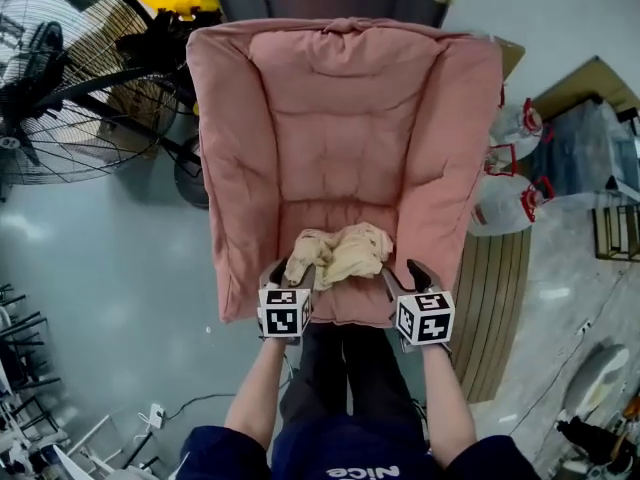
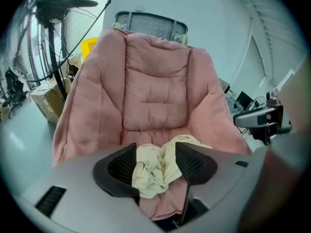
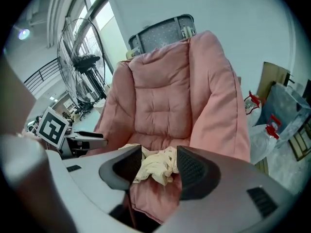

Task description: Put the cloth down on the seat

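on the seat (image 1: 330, 198) front | cloth (image 1: 338, 255) lies bunched, borne by the cushion | left hand-held gripper (image 1: 292, 274) released, jaws wide | right hand-held gripper (image 1: 402, 276) released too | reason: likely let go so the cloth stays there

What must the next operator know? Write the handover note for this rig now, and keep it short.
Left gripper: jaws apart, gripping nothing; the cloth shows between them without being pressed.
Right gripper: the same, jaws apart and not clamped on the cloth.
Cloth: lies crumpled at the front of the pink seat, between the two grippers.
Done: the cloth is down on the seat.
Left: probably only to draw both grippers back clear of the cloth without snagging it.
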